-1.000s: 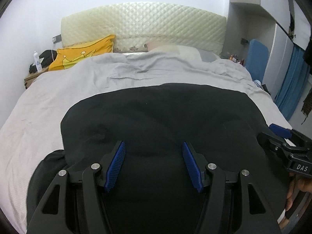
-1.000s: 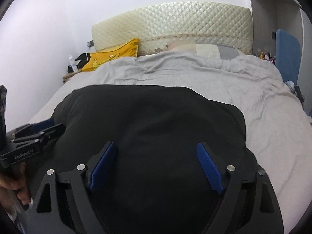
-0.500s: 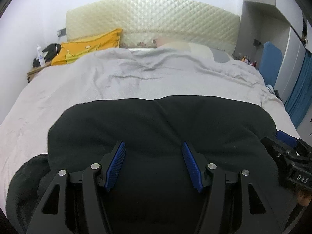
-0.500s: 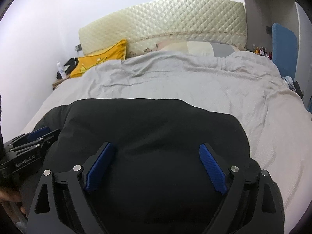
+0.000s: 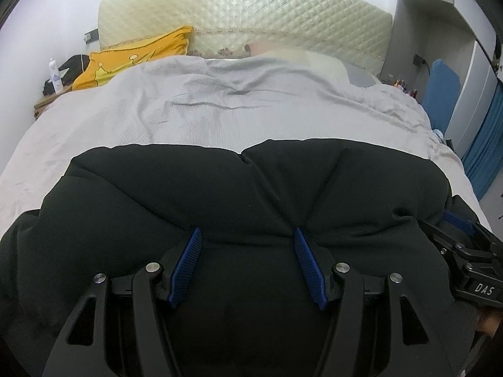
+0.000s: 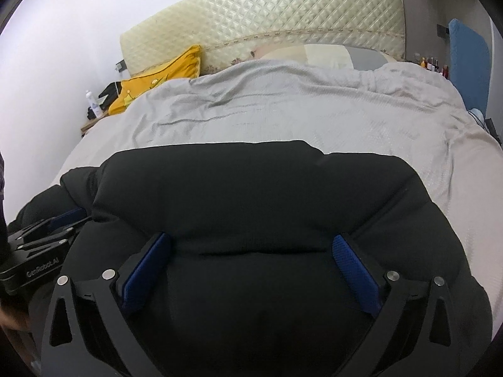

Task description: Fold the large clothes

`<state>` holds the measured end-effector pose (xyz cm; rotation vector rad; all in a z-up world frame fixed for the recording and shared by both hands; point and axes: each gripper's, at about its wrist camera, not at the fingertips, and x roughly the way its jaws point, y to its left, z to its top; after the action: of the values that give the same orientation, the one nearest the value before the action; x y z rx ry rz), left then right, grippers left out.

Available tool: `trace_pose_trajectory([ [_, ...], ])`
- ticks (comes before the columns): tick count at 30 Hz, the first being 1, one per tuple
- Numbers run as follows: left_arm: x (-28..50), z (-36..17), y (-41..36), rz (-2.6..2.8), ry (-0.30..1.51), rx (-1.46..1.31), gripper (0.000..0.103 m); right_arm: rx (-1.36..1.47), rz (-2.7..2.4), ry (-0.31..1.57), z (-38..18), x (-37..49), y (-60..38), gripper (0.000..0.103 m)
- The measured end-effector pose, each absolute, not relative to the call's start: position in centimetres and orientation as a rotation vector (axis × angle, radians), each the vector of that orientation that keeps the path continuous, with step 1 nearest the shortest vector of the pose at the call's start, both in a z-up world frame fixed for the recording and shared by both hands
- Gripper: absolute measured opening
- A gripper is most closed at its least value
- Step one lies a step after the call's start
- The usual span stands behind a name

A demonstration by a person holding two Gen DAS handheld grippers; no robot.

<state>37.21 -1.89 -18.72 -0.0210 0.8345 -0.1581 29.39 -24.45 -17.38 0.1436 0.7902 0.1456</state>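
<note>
A large black garment [image 5: 251, 188] lies on the near end of the grey bedcover [image 5: 220, 116], bunched into soft folds. It also shows in the right wrist view [image 6: 251, 194]. My left gripper [image 5: 246, 235] is open, blue pads spread, with a raised fold of the cloth between the jaws. My right gripper [image 6: 251, 242] is open wide, and a fold of the cloth bulges between its pads. The right gripper's side shows at the right edge of the left wrist view [image 5: 465, 251]. The left gripper shows at the left edge of the right wrist view [image 6: 47, 235].
A quilted cream headboard [image 5: 245, 22] stands at the far end. A yellow cushion [image 5: 135, 59] and pale pillows [image 6: 330, 55] lie below it. A nightstand with a bottle [image 5: 55, 77] is at the left. A blue chair [image 5: 443, 94] and blue curtain [image 5: 484, 144] are at the right.
Both grippers have drawn back toward the bed's foot and dropped lower. The black garment's far edge has come nearer with them and now bunches against the open jaws.
</note>
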Motion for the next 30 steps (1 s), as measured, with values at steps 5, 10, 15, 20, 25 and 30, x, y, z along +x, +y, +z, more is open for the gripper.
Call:
trace_pose_trajectory([
  [5,36.1,-18.3,-1.4,-0.178,0.812,-0.036,0.062,0.145,0.145,0.775,-17.3,28.2,-24.4,0.103],
  [10,34.4,-17.0,0.0,-0.197,0.798,-0.079,0.062,0.139,0.145,0.748,-15.7,26.6,-24.7,0.103],
  [15,32.3,-14.4,3.0,-0.139,0.715,-0.094,0.062,0.138,0.121,0.692,-13.5,24.7,-26.8,0.103],
  [20,31.9,-14.3,4.8,-0.093,0.711,-0.035,0.062,0.115,0.058,0.672,-13.0,23.6,-29.4,0.103],
  [25,32.7,-16.8,5.4,-0.035,0.776,0.028,0.062,0.113,0.029,0.705,-14.5,23.5,-30.9,0.103],
  [30,33.0,-18.4,5.4,-0.036,0.781,0.026,0.062,0.116,0.050,0.740,-16.7,24.1,-30.7,0.103],
])
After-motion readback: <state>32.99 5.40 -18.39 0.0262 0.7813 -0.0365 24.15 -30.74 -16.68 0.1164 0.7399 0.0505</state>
